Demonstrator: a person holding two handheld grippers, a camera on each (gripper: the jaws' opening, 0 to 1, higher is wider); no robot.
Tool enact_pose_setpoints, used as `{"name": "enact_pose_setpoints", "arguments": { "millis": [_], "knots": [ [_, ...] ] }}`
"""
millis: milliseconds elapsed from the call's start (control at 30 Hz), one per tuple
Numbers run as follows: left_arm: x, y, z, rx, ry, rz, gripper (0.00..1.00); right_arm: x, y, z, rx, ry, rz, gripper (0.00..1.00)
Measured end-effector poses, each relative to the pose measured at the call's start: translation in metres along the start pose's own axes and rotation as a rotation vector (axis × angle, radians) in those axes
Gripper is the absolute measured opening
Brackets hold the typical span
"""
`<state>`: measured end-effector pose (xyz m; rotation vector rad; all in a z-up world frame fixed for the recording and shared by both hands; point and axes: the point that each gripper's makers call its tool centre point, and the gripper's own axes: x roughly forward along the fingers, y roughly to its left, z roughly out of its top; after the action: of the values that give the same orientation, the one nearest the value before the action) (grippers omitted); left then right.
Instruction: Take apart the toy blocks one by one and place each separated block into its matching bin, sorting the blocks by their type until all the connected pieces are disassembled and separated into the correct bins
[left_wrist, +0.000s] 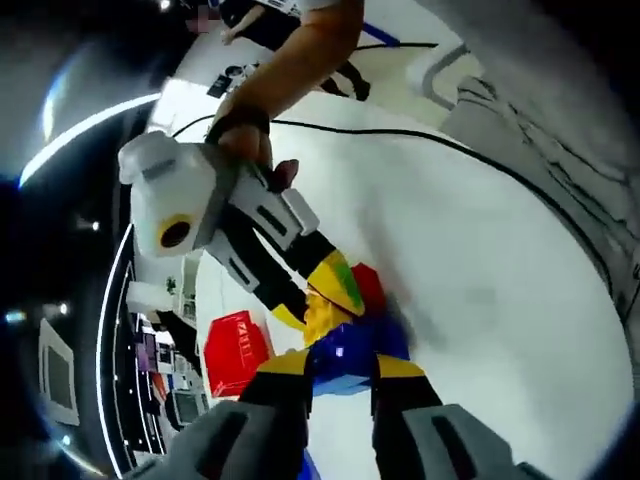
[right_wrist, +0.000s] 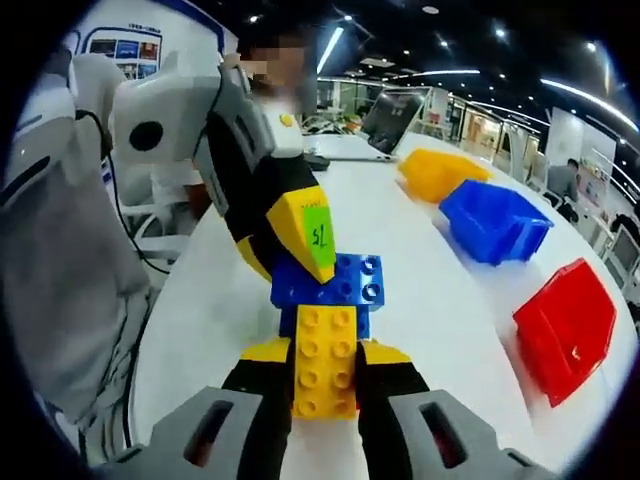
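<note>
Left gripper view: left hand-held gripper (left_wrist: 340, 372) closed on a blue block (left_wrist: 345, 355), yellow-tipped jaws pressed against both its sides. Yellow block (left_wrist: 322, 318) and red block (left_wrist: 368, 287) joined to the blue one, the whole cluster lifted above the white tabletop (left_wrist: 480, 280). Right hand-held gripper (left_wrist: 325, 285) reaching in from upper left, clamped on the far end of the same cluster, a green tag on one yellow tip. A person's hand (left_wrist: 245, 135) wrapped around its white body. Red bin (left_wrist: 235, 350) on the tabletop, just left of the cluster. Black cable (left_wrist: 400, 135) running across the tabletop farther back.

Right gripper view: right hand-held gripper (right_wrist: 323, 375) closed on a yellow block (right_wrist: 324, 362), jaws tight against its long sides, studs facing the camera. Blue block (right_wrist: 340, 282) attached at the yellow block's far end, lying crosswise. Left hand-held gripper (right_wrist: 300, 250) coming from upper left, gripping that blue block, green tag visible on its yellow tip. Blocks still connected, held in the air between the two grippers over the tabletop (right_wrist: 220, 300). Three bins in a row along the right side of the tabletop: yellow bin (right_wrist: 440, 172) farthest, blue bin (right_wrist: 495, 222) in the middle, red bin (right_wrist: 565, 325) nearest. Contents of the bins not discernible.
</note>
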<state>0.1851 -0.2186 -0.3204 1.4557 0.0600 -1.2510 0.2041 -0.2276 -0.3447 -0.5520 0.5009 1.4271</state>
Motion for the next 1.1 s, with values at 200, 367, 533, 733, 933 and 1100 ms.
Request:
{"name": "enact_pose_setpoints", "arguments": {
  "millis": [200, 367, 533, 733, 933, 1100],
  "knots": [
    [-0.018, 0.037, 0.014, -0.193, -0.186, 0.079, 0.23, 0.001, 0.000, -0.001, 0.012, -0.002, -0.005, 0.24],
    [-0.025, 0.062, 0.006, -0.266, -0.227, 0.186, 0.23, 0.001, 0.000, -0.001, 0.015, -0.011, -0.010, 0.25],
    [-0.044, 0.115, -0.049, -0.463, -0.209, 0.477, 0.23, 0.001, 0.000, -0.001, 0.023, -0.014, -0.021, 0.25],
    [-0.052, 0.142, -0.106, -0.764, -0.314, 0.563, 0.23, 0.000, 0.001, -0.001, 0.027, -0.017, -0.031, 0.25],
    [-0.055, 0.167, -0.168, -0.873, -0.235, 0.706, 0.24, -0.001, 0.004, -0.001, 0.028, -0.026, -0.024, 0.25],
    [-0.043, 0.179, -0.213, -0.918, -0.123, 0.762, 0.24, -0.003, 0.004, -0.001, 0.037, -0.032, -0.031, 0.25]
  ]
}}
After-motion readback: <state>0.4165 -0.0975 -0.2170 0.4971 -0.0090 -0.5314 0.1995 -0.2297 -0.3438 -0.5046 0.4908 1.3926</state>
